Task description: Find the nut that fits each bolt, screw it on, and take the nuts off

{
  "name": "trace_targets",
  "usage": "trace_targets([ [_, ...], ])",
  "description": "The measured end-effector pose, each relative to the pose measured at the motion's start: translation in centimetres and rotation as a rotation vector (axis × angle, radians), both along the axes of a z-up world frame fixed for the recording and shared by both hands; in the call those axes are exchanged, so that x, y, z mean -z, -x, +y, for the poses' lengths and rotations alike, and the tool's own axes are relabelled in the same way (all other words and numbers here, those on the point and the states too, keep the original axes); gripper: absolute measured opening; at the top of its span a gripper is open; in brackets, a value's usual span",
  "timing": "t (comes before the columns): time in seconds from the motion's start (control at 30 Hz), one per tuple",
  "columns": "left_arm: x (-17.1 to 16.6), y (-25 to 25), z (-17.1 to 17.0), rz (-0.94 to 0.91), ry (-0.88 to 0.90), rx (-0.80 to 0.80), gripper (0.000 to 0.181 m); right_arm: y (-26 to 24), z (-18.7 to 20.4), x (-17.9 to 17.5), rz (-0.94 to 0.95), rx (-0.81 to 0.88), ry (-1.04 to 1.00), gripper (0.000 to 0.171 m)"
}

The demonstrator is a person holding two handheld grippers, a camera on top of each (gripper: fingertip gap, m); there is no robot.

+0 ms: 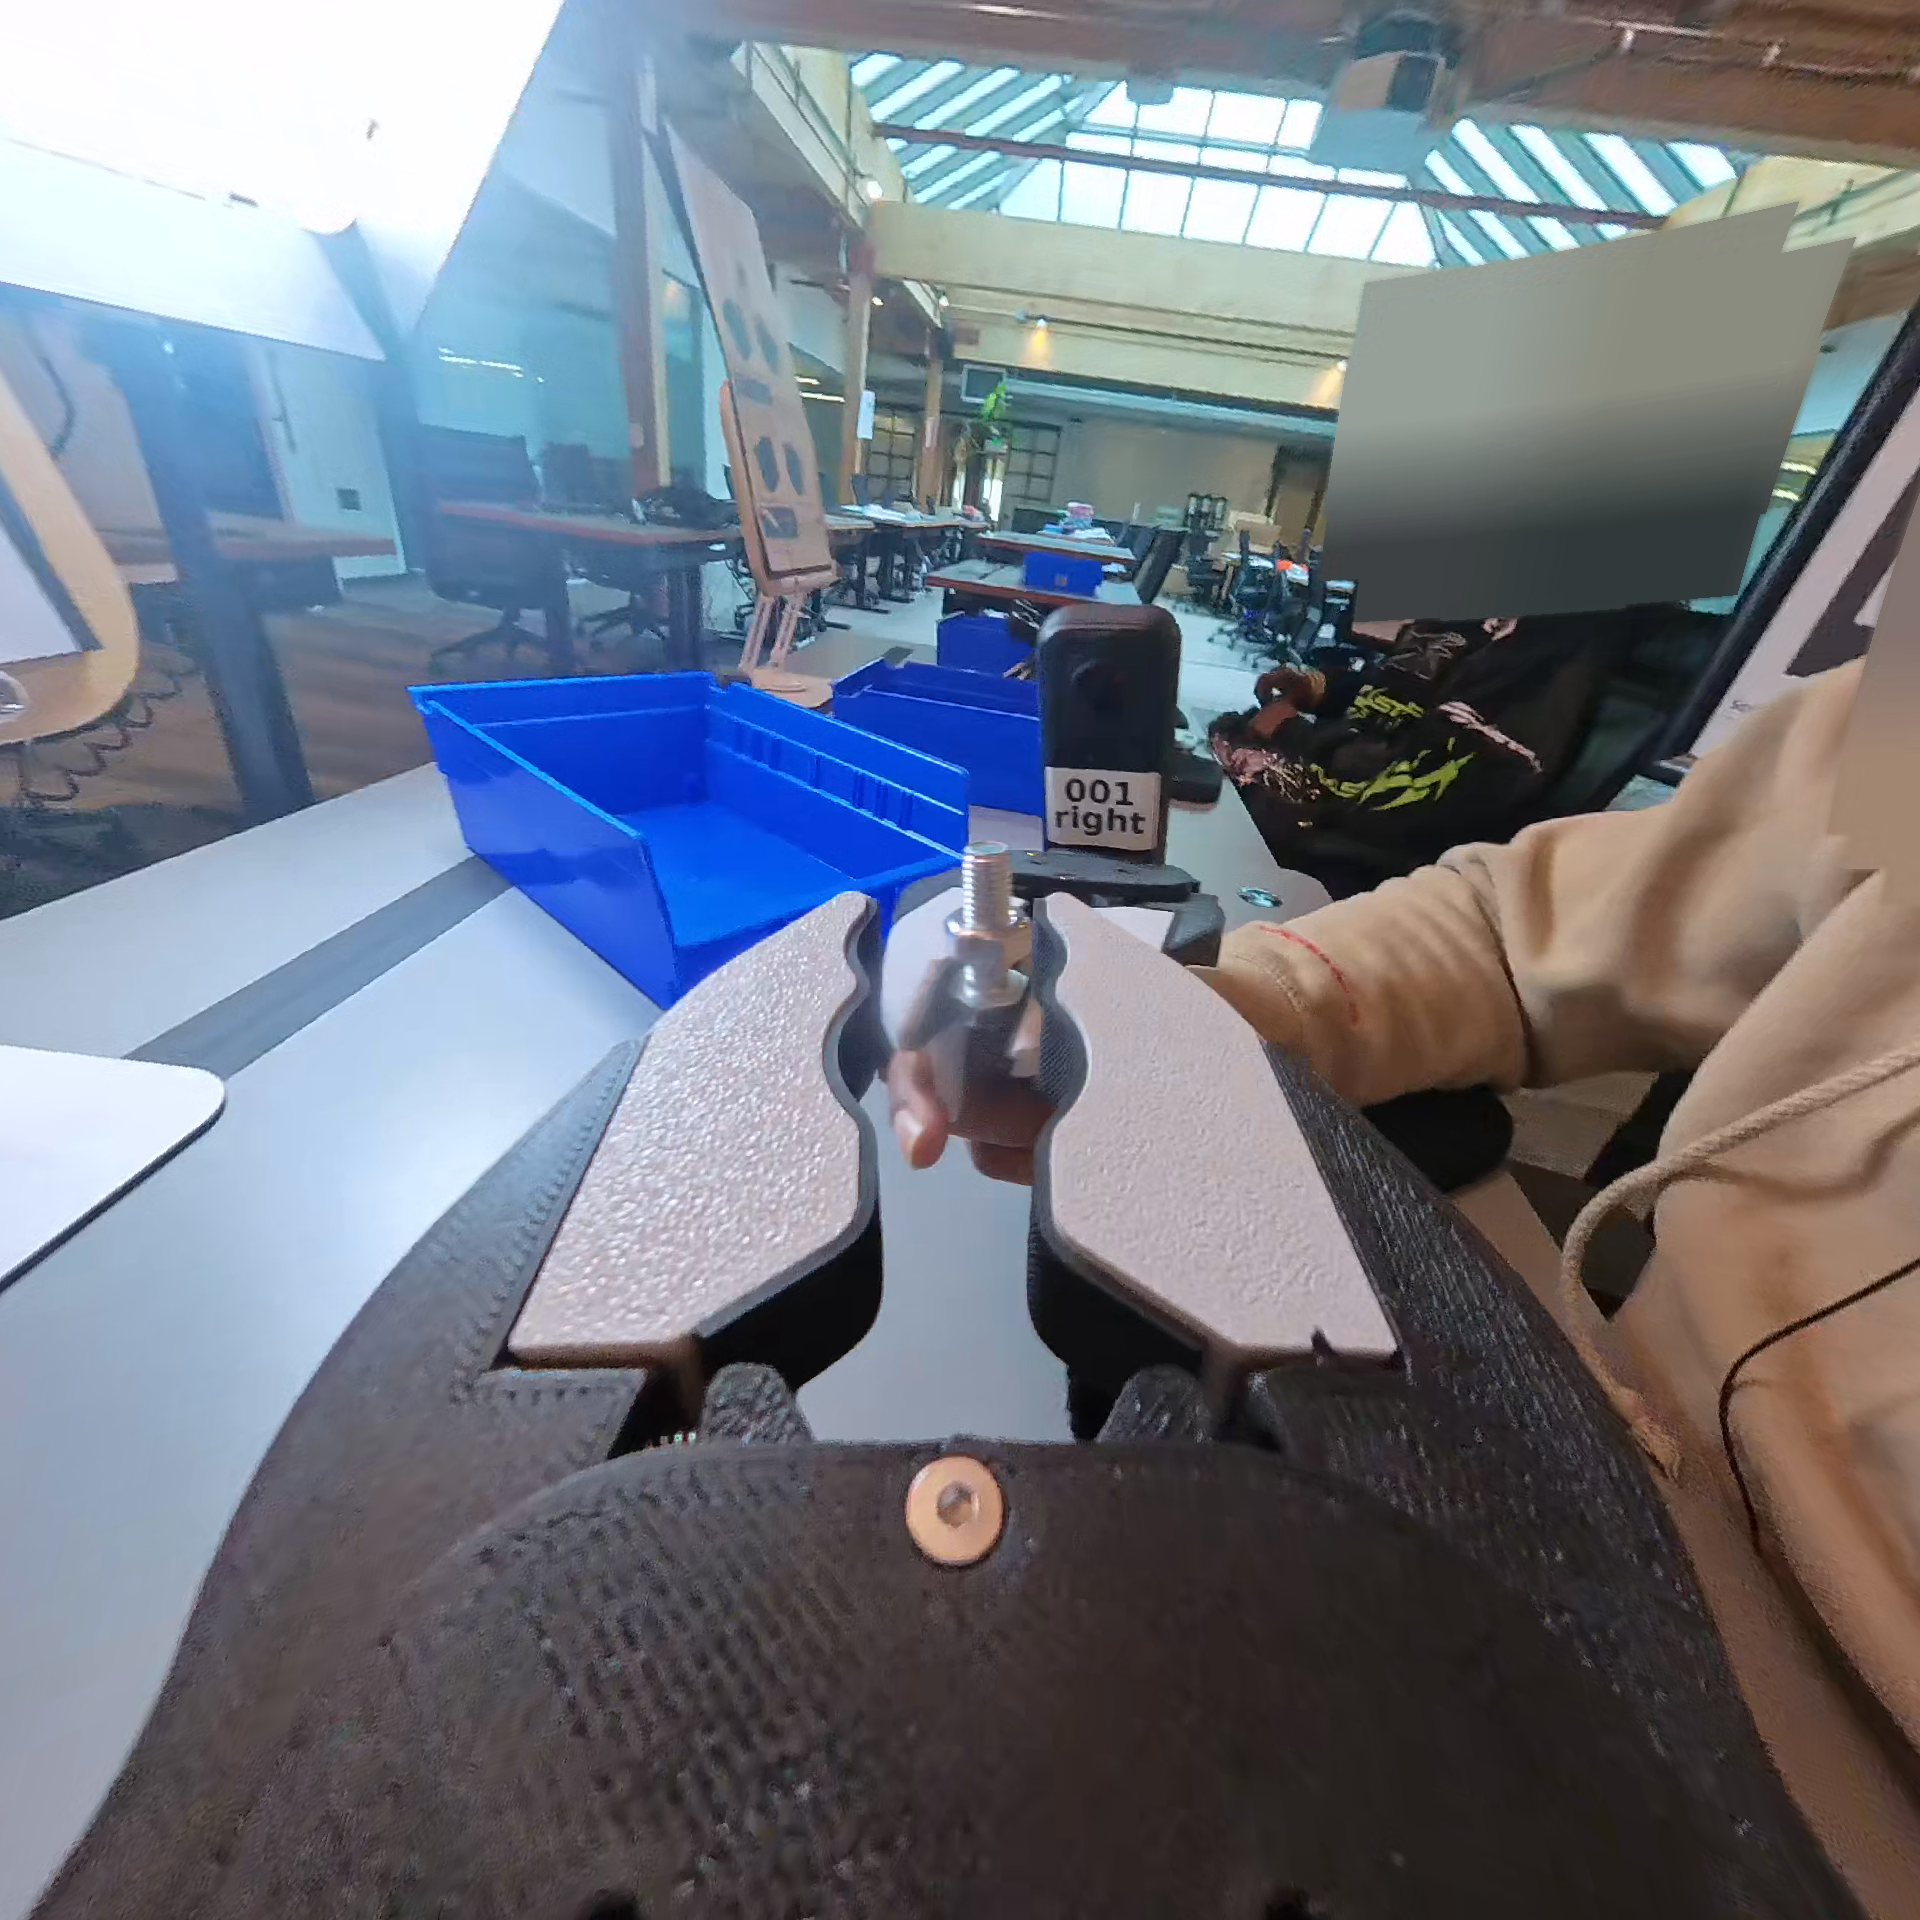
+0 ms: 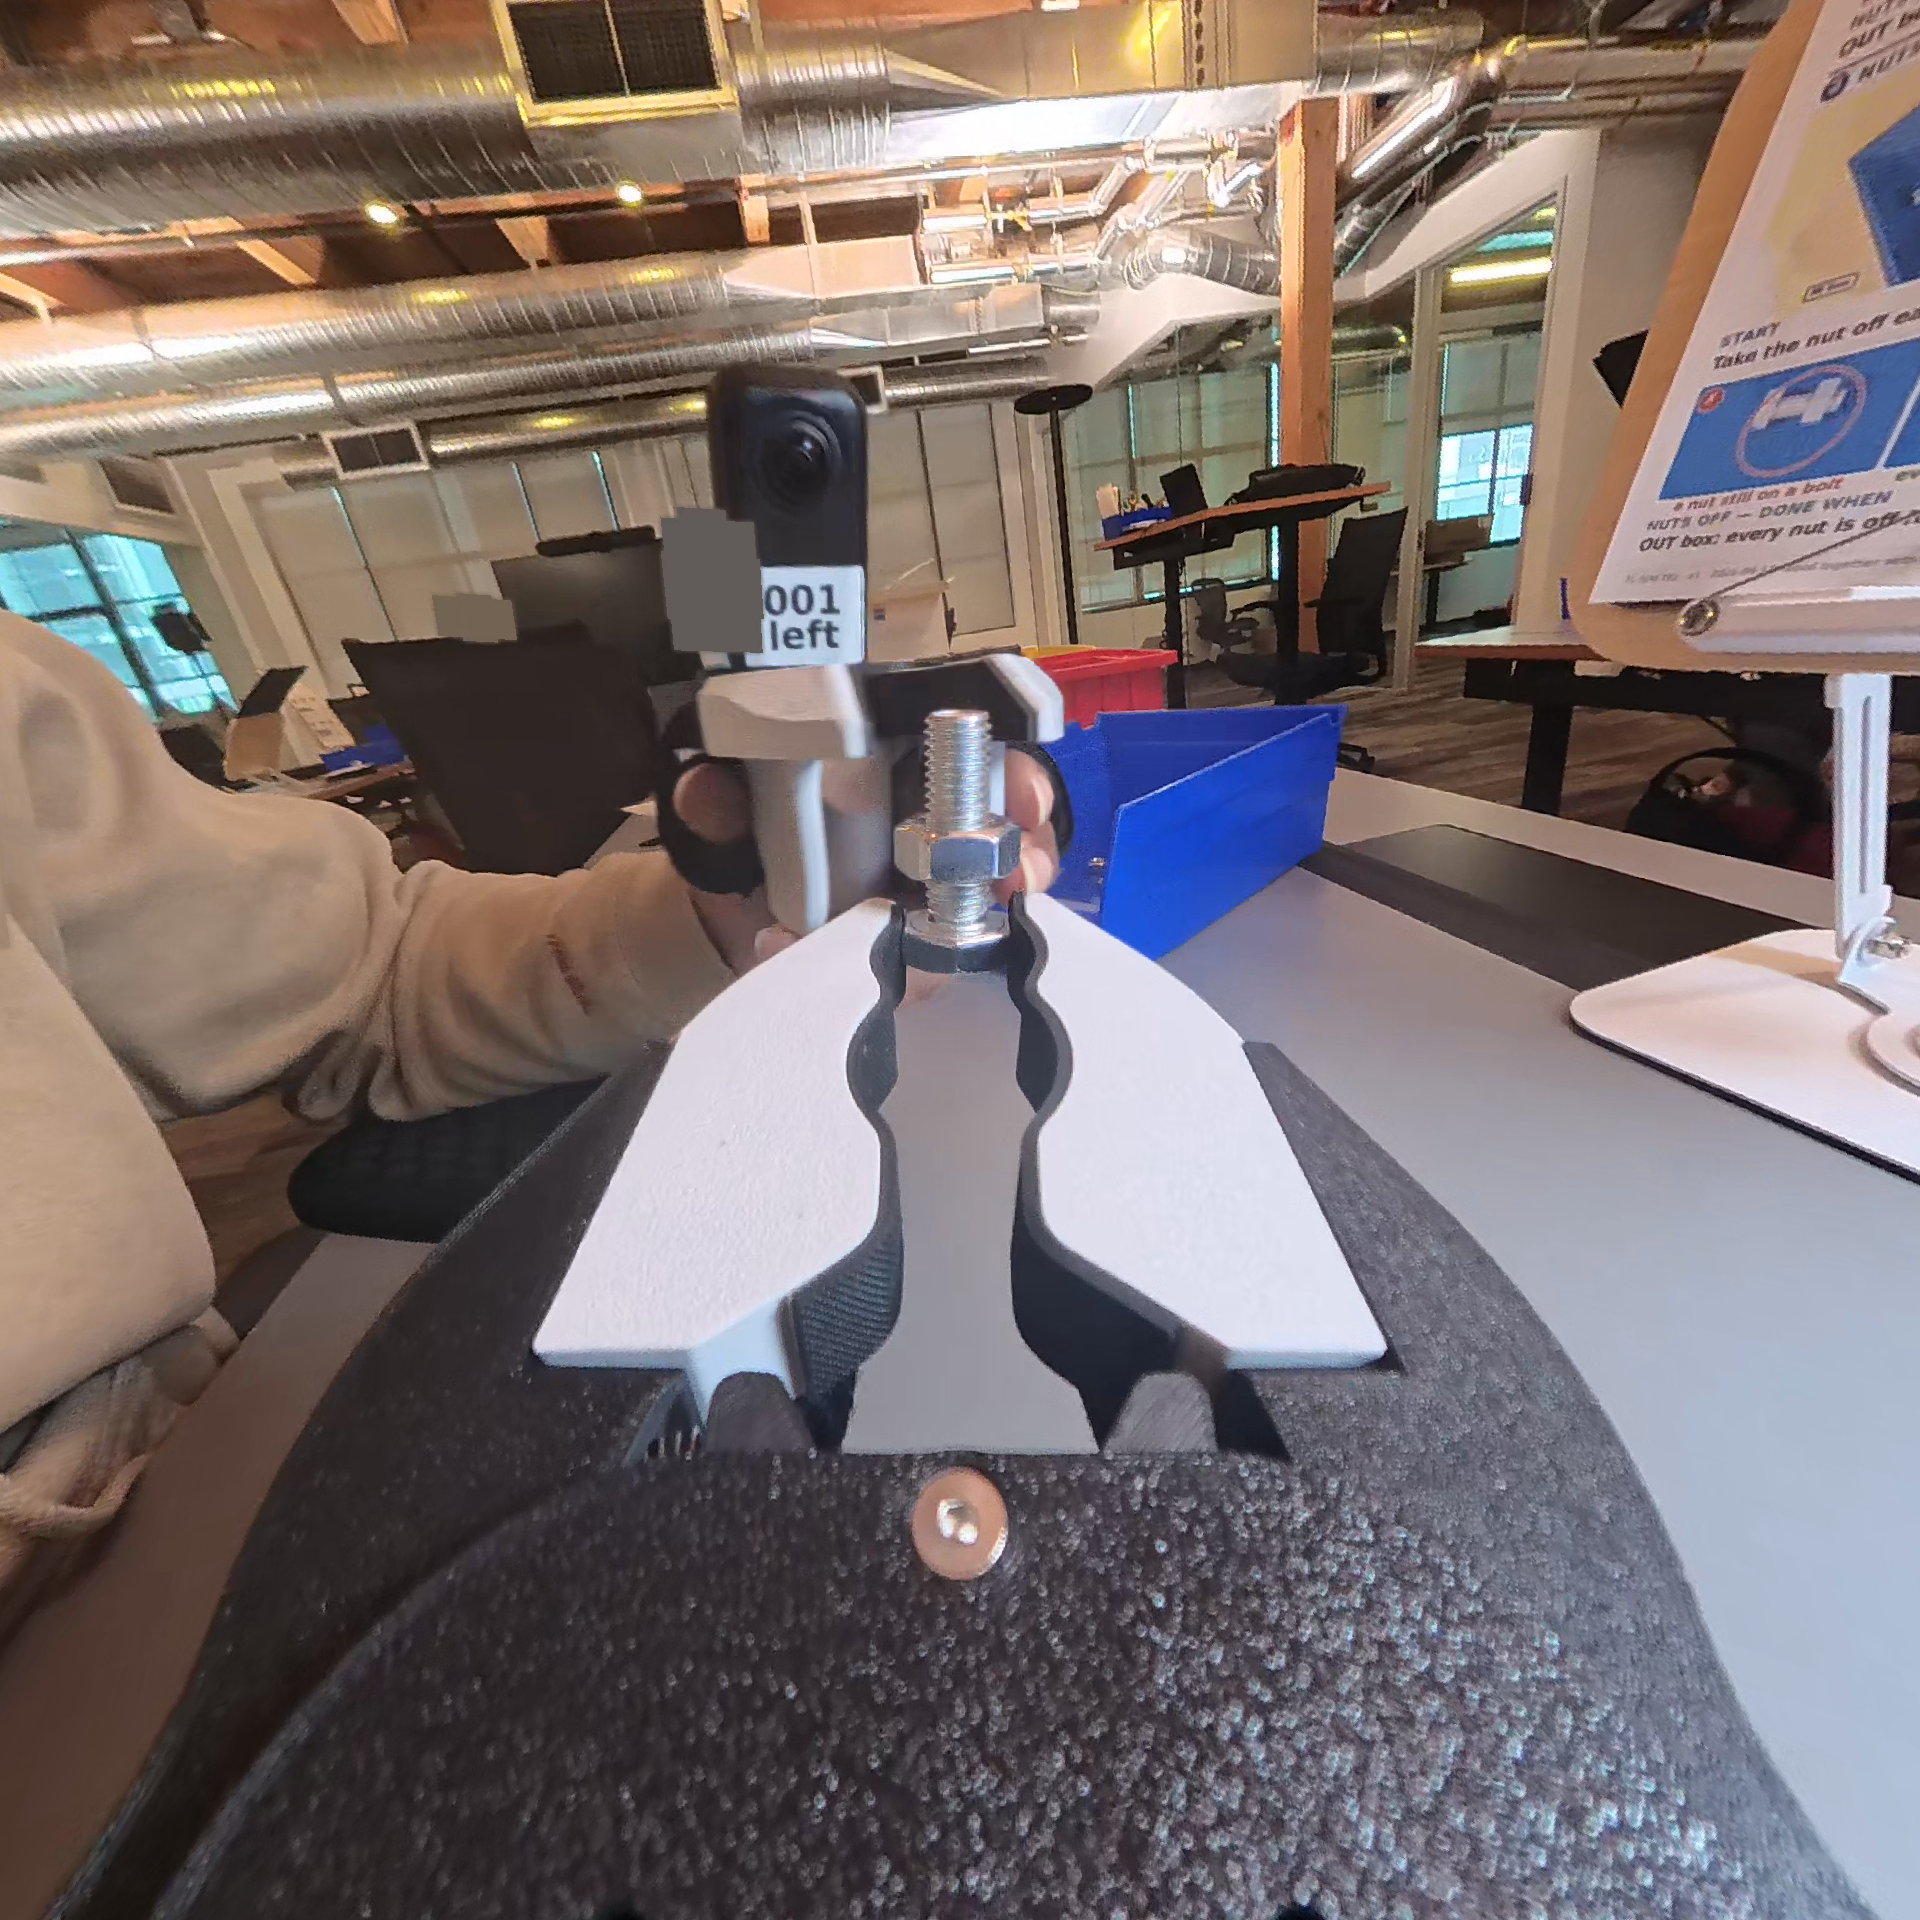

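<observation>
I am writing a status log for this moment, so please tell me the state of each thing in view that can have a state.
bolt: upright, head clamped between the right gripper's fingertips.
nut: threaded partway down the bolt, above the head.
right gripper: shut on the bolt.
left gripper: near the nut; whether it grips it, cannot tell.
blue bin: on the table, tilted, looks empty.
</observation>
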State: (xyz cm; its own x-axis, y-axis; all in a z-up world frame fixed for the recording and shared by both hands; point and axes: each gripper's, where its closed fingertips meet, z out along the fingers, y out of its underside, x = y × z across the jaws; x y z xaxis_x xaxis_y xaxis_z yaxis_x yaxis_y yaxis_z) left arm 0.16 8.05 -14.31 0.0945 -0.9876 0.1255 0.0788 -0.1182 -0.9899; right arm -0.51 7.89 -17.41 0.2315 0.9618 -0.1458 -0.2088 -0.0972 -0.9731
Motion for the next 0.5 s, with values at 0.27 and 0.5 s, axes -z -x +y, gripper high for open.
trace_targets([
  [0.27,0.8,0.6,1.3,0.049,0.005,-0.061,0.018,0.2,-0.4,-0.1,-0.009,-0.008,-0.013,0.019],
  [0.5,1.2,-0.9,-0.9,0.05,0.003,0.029,0.022,1.3,-0.4,1.7,-0.112,-0.004,-0.007,0.019],
])
